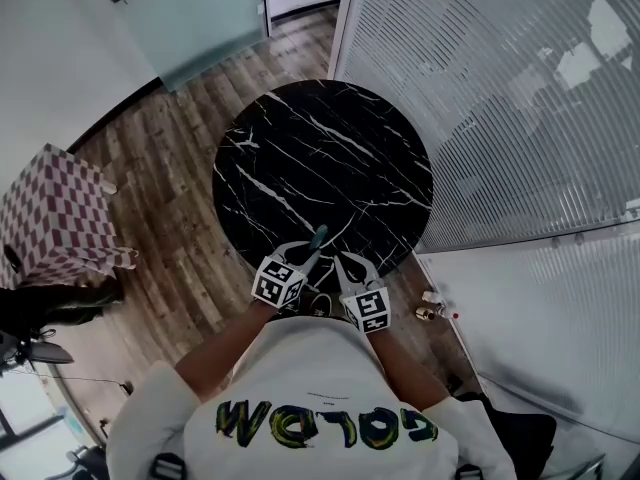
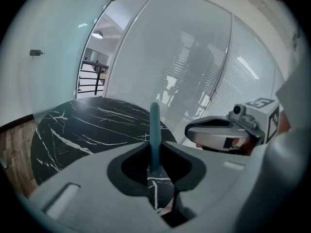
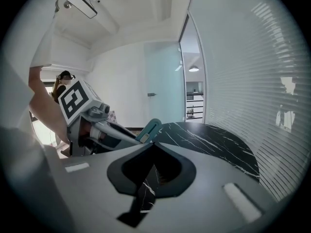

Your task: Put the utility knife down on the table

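While the left gripper (image 2: 154,147) pinches the utility knife (image 2: 154,123) upright for lowering, the table (image 2: 82,130) lies below. Right gripper (image 3: 153,145): fingers together, empty.

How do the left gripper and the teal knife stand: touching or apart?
Touching. The left gripper view shows the left gripper closed on the utility knife, which stands between its jaws with no gap on either side.

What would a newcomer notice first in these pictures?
The round black marble table, veined white, fills the middle of the head view. At its near edge the left hand-held gripper is closed on a teal utility knife pointing over the tabletop. The right hand-held gripper sits close beside it, jaws together, empty.
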A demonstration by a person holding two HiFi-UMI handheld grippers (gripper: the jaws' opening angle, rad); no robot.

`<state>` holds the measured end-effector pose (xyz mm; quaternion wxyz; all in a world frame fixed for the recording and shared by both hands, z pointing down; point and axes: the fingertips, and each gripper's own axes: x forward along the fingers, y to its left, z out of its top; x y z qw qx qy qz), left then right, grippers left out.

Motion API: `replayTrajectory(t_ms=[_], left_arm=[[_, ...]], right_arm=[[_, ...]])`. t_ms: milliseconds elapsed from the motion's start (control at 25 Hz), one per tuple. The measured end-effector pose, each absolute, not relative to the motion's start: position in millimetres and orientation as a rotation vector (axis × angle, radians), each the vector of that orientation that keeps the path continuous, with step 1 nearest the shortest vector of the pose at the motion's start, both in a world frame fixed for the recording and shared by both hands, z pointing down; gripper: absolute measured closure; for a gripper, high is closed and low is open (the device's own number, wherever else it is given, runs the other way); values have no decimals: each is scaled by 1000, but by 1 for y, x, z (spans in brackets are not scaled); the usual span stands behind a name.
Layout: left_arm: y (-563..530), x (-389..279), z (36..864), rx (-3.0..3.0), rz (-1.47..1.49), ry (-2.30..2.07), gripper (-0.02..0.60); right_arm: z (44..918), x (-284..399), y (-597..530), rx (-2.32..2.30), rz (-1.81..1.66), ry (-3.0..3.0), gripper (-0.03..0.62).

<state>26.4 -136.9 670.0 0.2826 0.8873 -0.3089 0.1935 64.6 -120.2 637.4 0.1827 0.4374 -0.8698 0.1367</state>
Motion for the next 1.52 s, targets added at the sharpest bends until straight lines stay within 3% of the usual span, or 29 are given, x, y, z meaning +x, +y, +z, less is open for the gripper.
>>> replayTrajectory(t_ms=[1520], left_arm=[[-156, 27, 776, 2206, 768, -776, 508]], right_arm=[[714, 90, -141, 1154, 464, -2309, 592]])
